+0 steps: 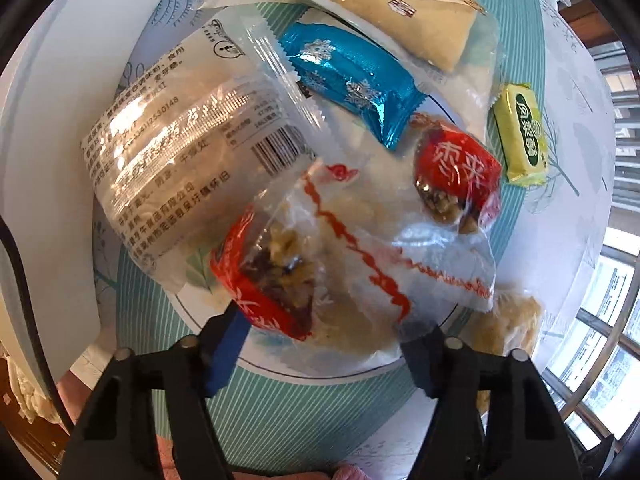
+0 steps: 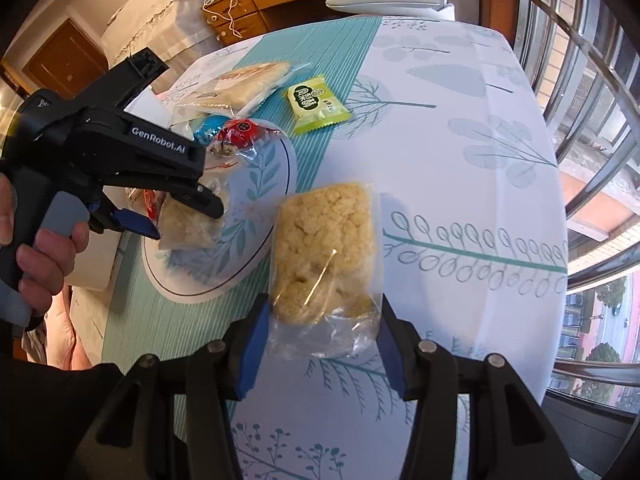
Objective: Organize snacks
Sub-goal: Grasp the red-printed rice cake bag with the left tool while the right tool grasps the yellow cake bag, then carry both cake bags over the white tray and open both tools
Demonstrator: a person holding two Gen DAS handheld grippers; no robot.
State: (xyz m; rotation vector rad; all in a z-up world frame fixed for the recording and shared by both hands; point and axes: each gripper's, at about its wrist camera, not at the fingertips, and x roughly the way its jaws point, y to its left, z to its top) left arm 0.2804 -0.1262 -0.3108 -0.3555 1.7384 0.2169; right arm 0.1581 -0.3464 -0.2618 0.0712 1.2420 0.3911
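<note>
A round white plate (image 1: 132,56) with leaf print holds several wrapped snacks: a blue foil pack (image 1: 352,80), a red date-walnut pack (image 1: 456,172), another red one (image 1: 272,280), a clear printed cake pack (image 1: 184,160). My left gripper (image 1: 324,344) is open over the plate's near rim, its jaws around a clear crumbly-cake pack (image 1: 360,312); it also shows in the right wrist view (image 2: 188,216). My right gripper (image 2: 320,344) is open, its jaws either side of a clear bag of yellow rice crisp (image 2: 324,248) lying on the tablecloth beside the plate (image 2: 260,208).
A green-yellow small pack (image 2: 316,104) and a beige long pack (image 2: 248,80) lie beyond the plate. The table (image 2: 460,152) has a white and teal leaf cloth. A window with railings (image 2: 592,120) is at the right. A white lamp (image 2: 380,0) stands at the far edge.
</note>
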